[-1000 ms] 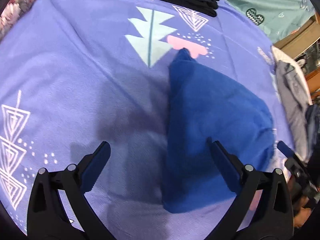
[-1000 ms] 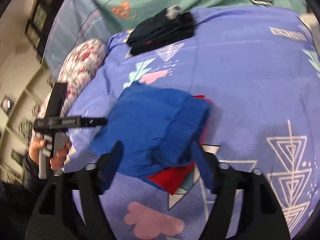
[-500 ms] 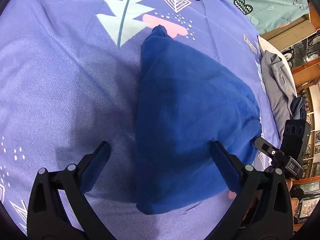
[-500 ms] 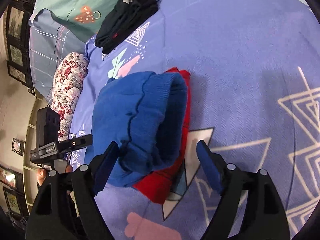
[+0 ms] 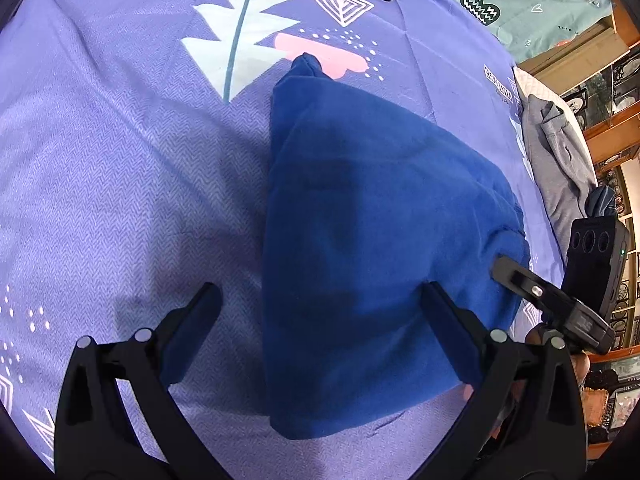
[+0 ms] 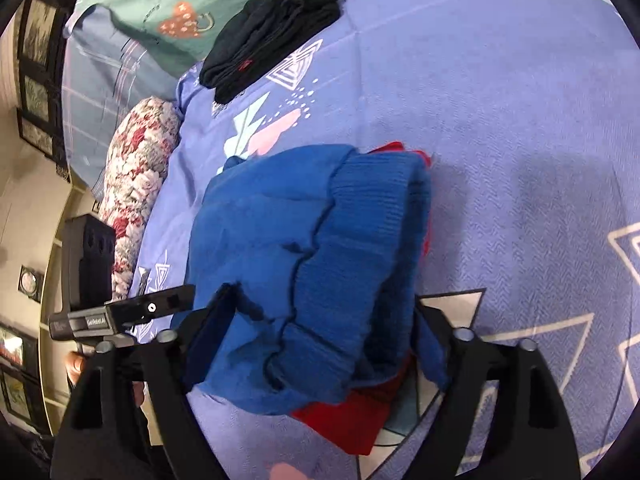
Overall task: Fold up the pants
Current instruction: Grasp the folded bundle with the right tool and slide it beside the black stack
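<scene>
The folded blue pants [image 5: 372, 248] lie in a thick wedge on the purple patterned bedspread [image 5: 120, 168]. My left gripper [image 5: 320, 300] is open, its right finger [image 5: 448, 332] resting over the pants' near edge, its left finger [image 5: 192, 332] over bare bedspread. In the right wrist view the pants [image 6: 312, 264] show a ribbed waistband on top, with a red layer [image 6: 352, 416] under them. My right gripper [image 6: 324, 324] is open and straddles the pants' near end. Each gripper shows in the other's view, the right gripper [image 5: 560, 308] beside the pants and the left gripper [image 6: 120, 316] too.
A folded black garment [image 6: 272, 28] lies at the far end of the bedspread. A floral pillow [image 6: 136, 184] and a green sheet [image 6: 168, 12] lie beyond it. Grey clothes [image 5: 560, 160] lie at the bed's right edge, with wooden shelves [image 5: 608, 128] behind.
My right gripper has moved forward and down, so its fingers now straddle the pants' end. My left gripper has shifted slightly over the pants. The pants lie as before.
</scene>
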A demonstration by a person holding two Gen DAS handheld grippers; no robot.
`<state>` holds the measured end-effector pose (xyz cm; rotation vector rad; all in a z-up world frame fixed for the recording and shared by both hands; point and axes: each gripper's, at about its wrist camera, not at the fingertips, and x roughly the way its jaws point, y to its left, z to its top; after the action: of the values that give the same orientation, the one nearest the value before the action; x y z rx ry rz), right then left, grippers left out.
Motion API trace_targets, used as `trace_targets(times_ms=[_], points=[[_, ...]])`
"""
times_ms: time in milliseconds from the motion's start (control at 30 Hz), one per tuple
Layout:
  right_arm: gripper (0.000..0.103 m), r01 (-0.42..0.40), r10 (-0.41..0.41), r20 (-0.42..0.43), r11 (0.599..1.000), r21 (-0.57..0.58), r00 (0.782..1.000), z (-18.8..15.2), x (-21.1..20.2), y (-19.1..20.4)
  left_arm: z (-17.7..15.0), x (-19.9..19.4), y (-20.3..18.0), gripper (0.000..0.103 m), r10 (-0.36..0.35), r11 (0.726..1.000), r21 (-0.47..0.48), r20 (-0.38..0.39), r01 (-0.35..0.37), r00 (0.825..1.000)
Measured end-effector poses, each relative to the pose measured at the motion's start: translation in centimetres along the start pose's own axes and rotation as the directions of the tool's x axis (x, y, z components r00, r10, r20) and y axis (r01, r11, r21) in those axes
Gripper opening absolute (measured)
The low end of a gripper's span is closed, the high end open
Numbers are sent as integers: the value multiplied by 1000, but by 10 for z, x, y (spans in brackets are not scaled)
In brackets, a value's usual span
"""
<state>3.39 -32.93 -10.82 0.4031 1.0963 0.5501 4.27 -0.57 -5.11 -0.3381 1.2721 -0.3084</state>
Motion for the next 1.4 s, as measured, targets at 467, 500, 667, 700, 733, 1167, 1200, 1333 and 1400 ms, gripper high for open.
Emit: trace_targets(times_ms=[467,500,667,700,733,1167,1200,1333,1400], points=[[63,0,0,1,1000,-28,1000,-6,-5,-4,6,2,0,100,-120,992,19,-59,121,991],[64,-4,4,0,1000,-25,1000,-6,-5,-5,6,2,1,100,-123,992,19,-61,125,990],[77,-33,34,-16,999,11,999,-4,-9,-10,7,4,-3,99,-170,983,56,-82,175,982],[79,-29,29,-17,999,14,999,-4,-11,-10,8,4,-1,99,-175,982,60,-84,181,981],[81,-20,20,-14,1000,12,1000,-4,-13,-11,9,4,2,98,-182,981,57,-86,187,979],[86,-166,171,-45,981,101,984,4,-8,-22,30,13,19,101,-347,937,-78,-100,341,932],[88,-171,177,-51,980,100,983,6,-7,-21,30,14,19,101,-362,931,-84,-97,354,927],[89,-151,155,-55,986,65,986,10,3,-12,26,16,15,101,-388,921,-62,-75,384,919],[89,-134,137,-59,990,45,989,13,8,-9,24,15,9,101,-378,926,-25,-64,377,924]])
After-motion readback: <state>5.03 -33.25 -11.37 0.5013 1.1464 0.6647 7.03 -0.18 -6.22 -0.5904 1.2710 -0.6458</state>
